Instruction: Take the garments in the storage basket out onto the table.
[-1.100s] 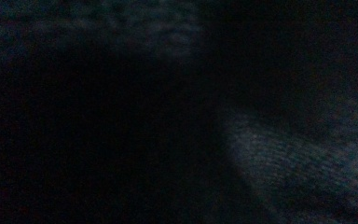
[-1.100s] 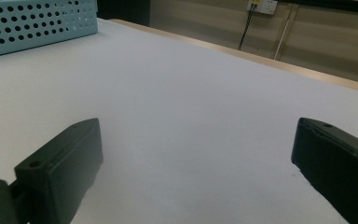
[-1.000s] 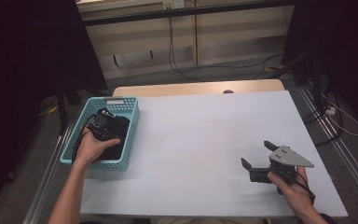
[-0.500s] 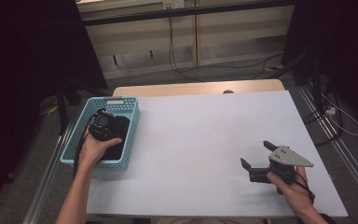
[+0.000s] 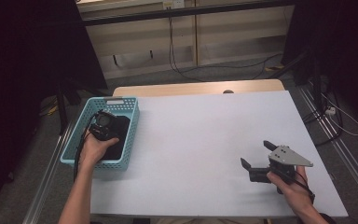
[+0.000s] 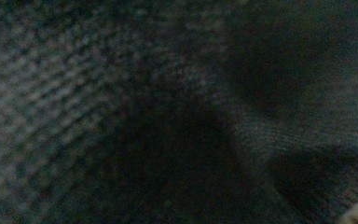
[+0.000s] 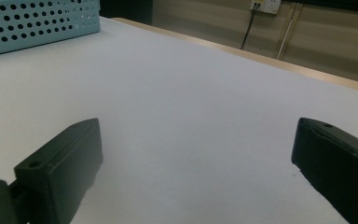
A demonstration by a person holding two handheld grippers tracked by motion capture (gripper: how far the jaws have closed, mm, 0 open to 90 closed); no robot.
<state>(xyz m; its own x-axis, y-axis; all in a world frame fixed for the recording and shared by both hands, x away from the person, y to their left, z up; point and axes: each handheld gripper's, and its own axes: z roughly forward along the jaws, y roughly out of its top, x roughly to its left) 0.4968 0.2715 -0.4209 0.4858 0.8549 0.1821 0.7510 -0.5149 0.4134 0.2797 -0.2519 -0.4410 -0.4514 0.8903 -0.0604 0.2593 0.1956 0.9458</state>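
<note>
Left gripper down in the basket, right one waiting

On the white table (image 5: 205, 140), the blue basket (image 5: 123, 101) holds a black item (image 5: 119, 140); the left gripper (image 5: 103, 125) is on it (jaws cannot be told), nothing lifted out yet. The right gripper (image 5: 256, 158) rests, jaws apart.

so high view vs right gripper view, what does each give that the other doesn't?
High view alone: the left hand with the left gripper down inside the blue basket on dark contents, and the right hand. Right gripper view alone: a close look between the right gripper jaws, wide apart with nothing between them, low over the table. Both: basket wall, white table, right gripper, and the wall cable.
</note>
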